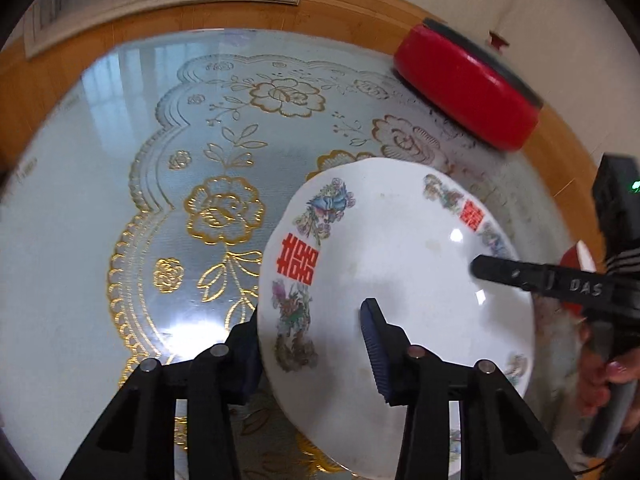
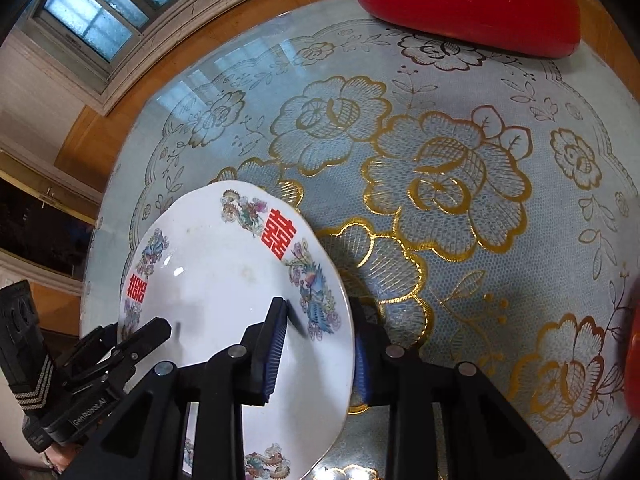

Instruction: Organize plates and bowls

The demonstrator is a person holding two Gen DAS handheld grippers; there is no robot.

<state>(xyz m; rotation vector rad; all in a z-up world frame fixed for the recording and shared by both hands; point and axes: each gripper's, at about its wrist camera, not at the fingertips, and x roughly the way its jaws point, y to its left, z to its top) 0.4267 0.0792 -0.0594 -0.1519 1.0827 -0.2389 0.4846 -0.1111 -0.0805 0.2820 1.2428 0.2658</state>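
Plate [image 1: 400, 264]: white glazed ceramic, round, shallow and wavy-rimmed; red double-happiness characters and coloured bird-and-flower prints around the rim. It was tilted over the table, held at opposite rims by both grippers. Nothing lay in it.
Left gripper [image 1: 312, 348]: black frame, blue ribbed pads. One finger sat under the plate's outer rim, the other over its inner face; I could not tell whether the pads pressed on it.
Right gripper [image 2: 320, 344]: same build; clenched on the plate's rim, one ribbed pad on the inner face, the other behind it.
Table [image 1: 80, 92]: wooden edge, glass top with glare.
Mat [image 2: 460, 184]: pale blue, lace-like mesh texture, gold-outlined roses and leaves, scalloped border; lay under the glass.
Red container [image 1: 468, 88]: glossy, rounded, dark top edge; stood at the far edge of the table, well apart from the plate. Contents not visible.
Hand [image 1: 608, 376]: gripped the right gripper's handle.
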